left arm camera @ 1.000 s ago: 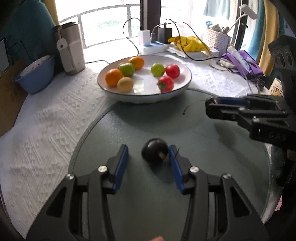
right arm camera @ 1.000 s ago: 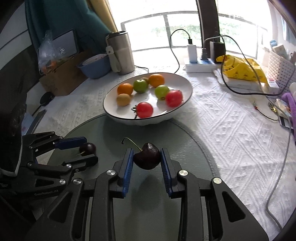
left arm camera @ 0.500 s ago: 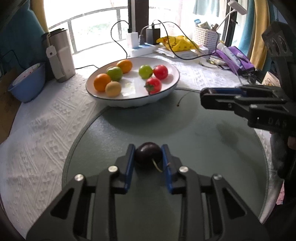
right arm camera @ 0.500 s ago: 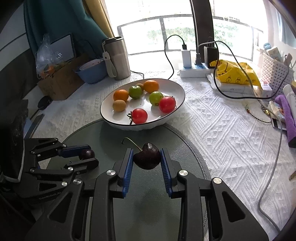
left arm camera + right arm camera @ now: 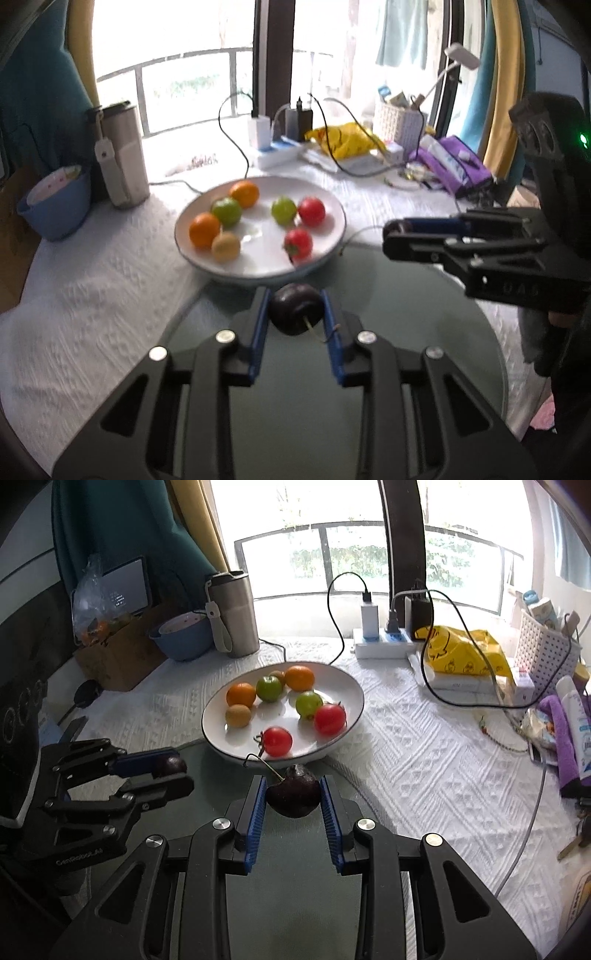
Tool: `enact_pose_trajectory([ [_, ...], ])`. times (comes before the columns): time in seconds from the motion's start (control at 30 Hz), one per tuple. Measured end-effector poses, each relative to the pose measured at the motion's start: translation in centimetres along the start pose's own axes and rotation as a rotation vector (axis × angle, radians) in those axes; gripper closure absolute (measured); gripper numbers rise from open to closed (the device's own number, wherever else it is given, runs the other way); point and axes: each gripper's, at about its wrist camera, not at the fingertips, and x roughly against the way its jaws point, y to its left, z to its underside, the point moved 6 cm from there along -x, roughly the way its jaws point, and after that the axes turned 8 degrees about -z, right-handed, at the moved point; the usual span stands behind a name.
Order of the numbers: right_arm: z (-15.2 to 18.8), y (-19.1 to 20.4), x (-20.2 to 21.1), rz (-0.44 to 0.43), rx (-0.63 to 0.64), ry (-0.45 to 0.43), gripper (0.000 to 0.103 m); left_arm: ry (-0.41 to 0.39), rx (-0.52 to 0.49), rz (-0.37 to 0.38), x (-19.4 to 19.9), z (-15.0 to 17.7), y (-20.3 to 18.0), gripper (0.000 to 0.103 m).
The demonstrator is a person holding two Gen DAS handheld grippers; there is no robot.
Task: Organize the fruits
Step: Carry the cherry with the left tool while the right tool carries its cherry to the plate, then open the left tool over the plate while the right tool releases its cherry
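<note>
Plate (image 5: 343, 716) of fruit is seen at twelve o'clock. Since a second ago the left gripper (image 5: 294, 317) has been clenched on a cherry (image 5: 293, 312) and raised; the right gripper (image 5: 293, 794) is clamped on another cherry (image 5: 295, 792). Both can be plated. "CenRobotAI" is read, doubtfully.

Our left gripper (image 5: 294, 317) points steeply downward, its blue pads (image 5: 258, 325) clamped tight on a dark cherry (image 5: 295, 313) held off the surface. Our right gripper (image 5: 293, 794) tilts down the same way, jaws pinched on its own cherry (image 5: 293, 792), stem up. Both grippers sit side by side, well apart, fingers aimed toward the far edge.
</note>
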Motion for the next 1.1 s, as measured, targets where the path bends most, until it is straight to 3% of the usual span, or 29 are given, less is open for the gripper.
enact_pose_trajectory([
  [0.67, -2.5, -1.5, -2.5, 0.007, 0.001, 0.006, 0.071, -0.015, 0.024, 0.01, -3.9, -3.3, 1.2, 0.073],
  [1.1, -2.9, -2.3, -5.7, -0.019, -0.023, 0.041, 0.071, 0.045, 0.029, 0.021, -6.3, -3.0, 1.3, 0.073],
])
